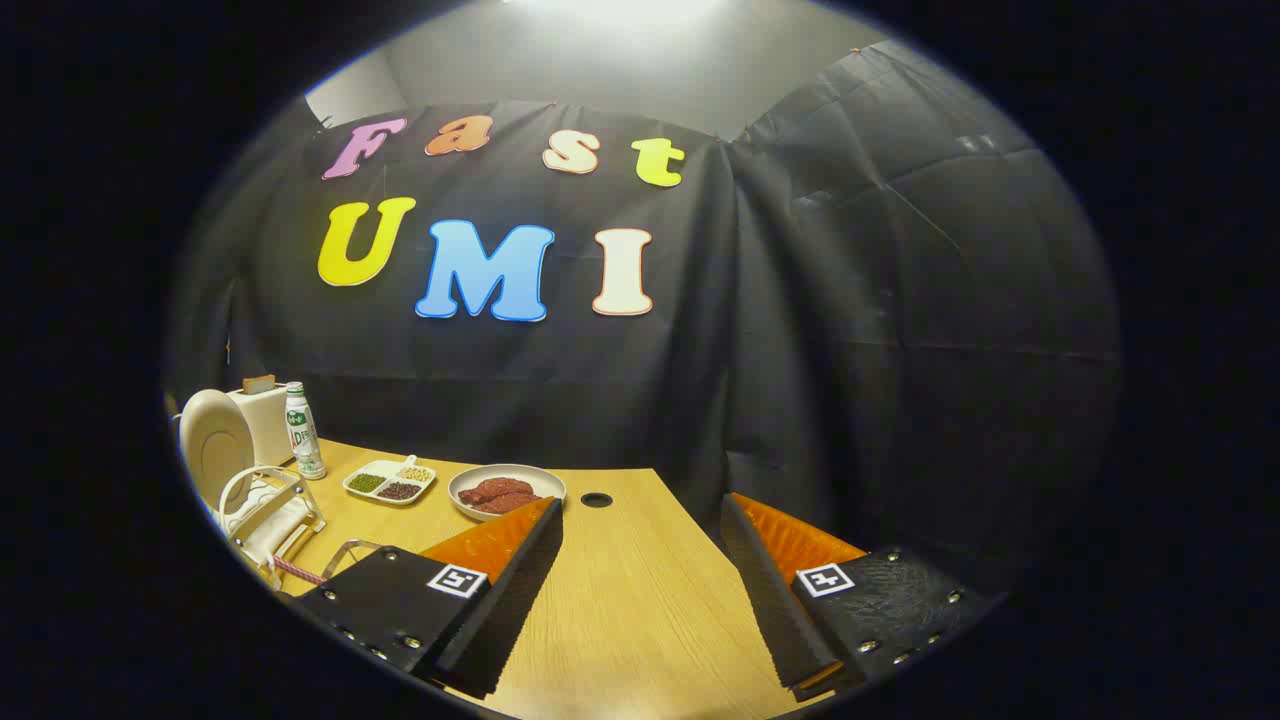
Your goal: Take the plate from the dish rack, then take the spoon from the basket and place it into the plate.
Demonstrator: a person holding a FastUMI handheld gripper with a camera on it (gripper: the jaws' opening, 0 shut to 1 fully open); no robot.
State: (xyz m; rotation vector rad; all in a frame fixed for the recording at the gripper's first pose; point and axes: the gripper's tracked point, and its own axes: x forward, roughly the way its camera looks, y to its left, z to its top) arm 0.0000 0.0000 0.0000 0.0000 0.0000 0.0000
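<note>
Gaping wide, the tongs (640,600) hover over bare table (640,620) (plate (215,445) racked well apart).

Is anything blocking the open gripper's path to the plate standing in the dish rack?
Nothing visible does. The gripper is open over bare table; the plate stands upright in the dish rack, off beyond one finger, its near side unobstructed.
</note>
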